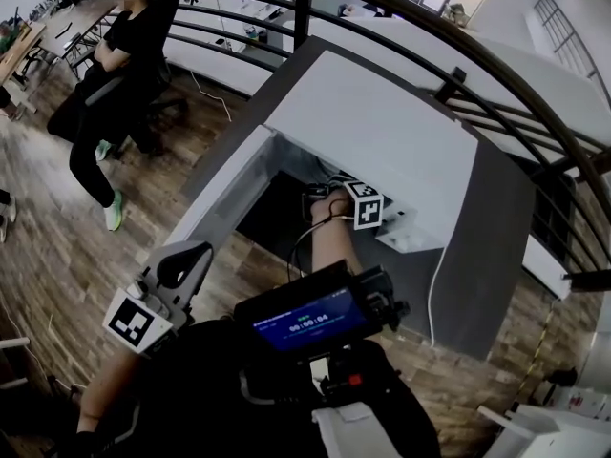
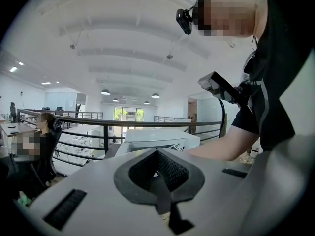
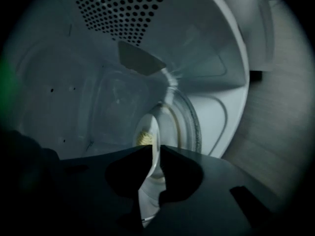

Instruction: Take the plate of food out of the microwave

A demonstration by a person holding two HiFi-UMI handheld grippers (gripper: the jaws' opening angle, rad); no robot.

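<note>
Inside the microwave (image 1: 382, 132), my right tool (image 3: 153, 149) has its jaws drawn narrow on the near rim of the plate (image 3: 153, 127). The plate sits on the glass turntable (image 3: 191, 127), with yellow food (image 3: 143, 138) just beyond the tips. I judge the plate stiff, glazed, slippery and breakable, so I should grip the rim deep and keep it level. Cavity walls stand close on either side of the tool, with open room only behind it. My left tool (image 2: 157, 154) hangs outside, closed and empty.

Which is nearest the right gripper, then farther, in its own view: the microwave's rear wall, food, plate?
1. The plate, rim inside the right gripper.
2. The food, yellow, farther along the plate.
3. The rear wall, deepest, left of centre.
</note>
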